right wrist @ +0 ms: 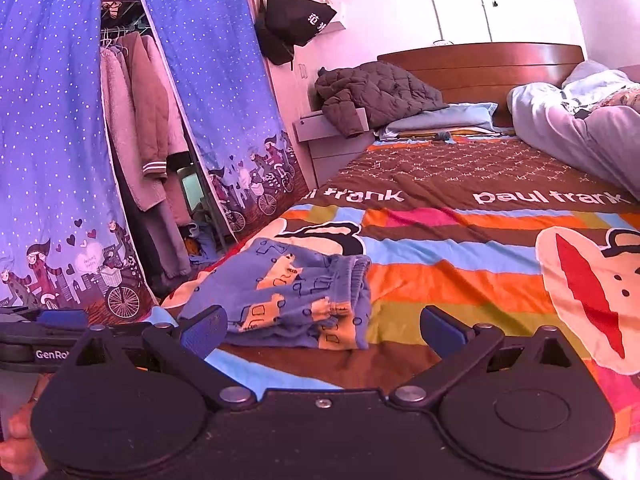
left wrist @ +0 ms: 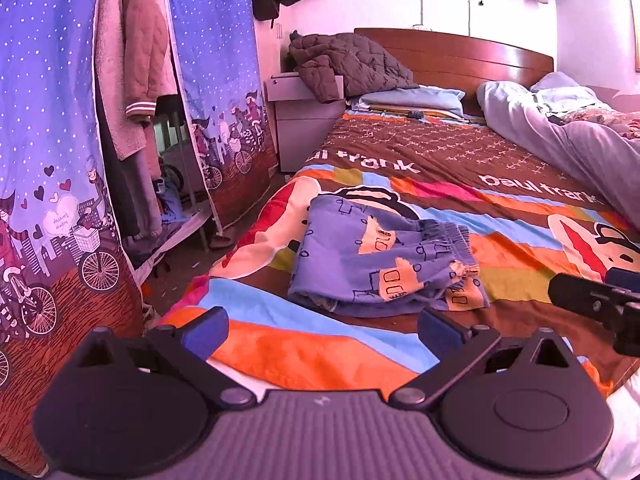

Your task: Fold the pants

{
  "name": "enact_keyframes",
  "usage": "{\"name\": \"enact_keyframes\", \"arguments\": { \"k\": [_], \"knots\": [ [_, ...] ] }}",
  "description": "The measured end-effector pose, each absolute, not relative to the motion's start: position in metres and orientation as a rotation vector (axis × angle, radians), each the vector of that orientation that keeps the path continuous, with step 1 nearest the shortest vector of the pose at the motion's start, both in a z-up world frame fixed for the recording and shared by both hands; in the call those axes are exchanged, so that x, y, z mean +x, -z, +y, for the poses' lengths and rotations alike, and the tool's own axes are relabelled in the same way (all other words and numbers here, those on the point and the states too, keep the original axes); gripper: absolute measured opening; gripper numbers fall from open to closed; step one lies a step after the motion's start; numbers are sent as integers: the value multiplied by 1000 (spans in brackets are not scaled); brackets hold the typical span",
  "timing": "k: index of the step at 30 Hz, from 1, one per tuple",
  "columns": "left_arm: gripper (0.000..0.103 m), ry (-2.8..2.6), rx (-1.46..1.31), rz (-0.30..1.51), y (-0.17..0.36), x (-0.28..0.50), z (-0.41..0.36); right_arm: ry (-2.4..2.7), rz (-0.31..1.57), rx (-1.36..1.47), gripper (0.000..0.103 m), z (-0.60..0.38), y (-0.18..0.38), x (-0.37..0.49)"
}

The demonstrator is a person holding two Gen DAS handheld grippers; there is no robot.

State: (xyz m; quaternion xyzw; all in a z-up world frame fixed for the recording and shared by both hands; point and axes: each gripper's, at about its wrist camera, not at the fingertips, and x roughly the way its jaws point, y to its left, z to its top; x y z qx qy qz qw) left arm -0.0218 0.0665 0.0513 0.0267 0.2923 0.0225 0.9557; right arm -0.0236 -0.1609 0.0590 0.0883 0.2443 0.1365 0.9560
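Blue pants [left wrist: 380,256] with an orange car print lie folded into a compact bundle on the striped bedspread [left wrist: 500,216], elastic waistband to the right. My left gripper [left wrist: 322,330] hovers open just in front of the bundle, nothing between its blue pads [left wrist: 208,330]. In the right wrist view the same pants [right wrist: 288,292] lie just beyond my right gripper [right wrist: 324,330], which is open and empty too. The right gripper's body [left wrist: 592,300] pokes in at the left view's right edge; the left gripper's body [right wrist: 44,332] shows at the right view's left edge.
A blue dotted wardrobe curtain [left wrist: 48,120] with hanging clothes [left wrist: 136,72] stands left of the bed. At the headboard [left wrist: 460,52] lie a dark quilted jacket [left wrist: 348,64], a pillow [left wrist: 416,98] and a rumpled grey duvet [left wrist: 560,136]. A hand [right wrist: 16,444] shows at bottom left.
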Motion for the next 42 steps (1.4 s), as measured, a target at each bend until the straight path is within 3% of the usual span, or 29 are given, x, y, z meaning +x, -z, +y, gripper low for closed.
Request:
{"name": "enact_keyframes", "arguments": {
  "k": [11, 42],
  "knots": [
    [103, -14, 84, 503, -38, -45, 71, -248, 500, 97, 102, -155, -41, -42],
    [103, -25, -36, 536, -28, -39, 87, -218, 514, 95, 102, -156, -33, -38]
  ]
}}
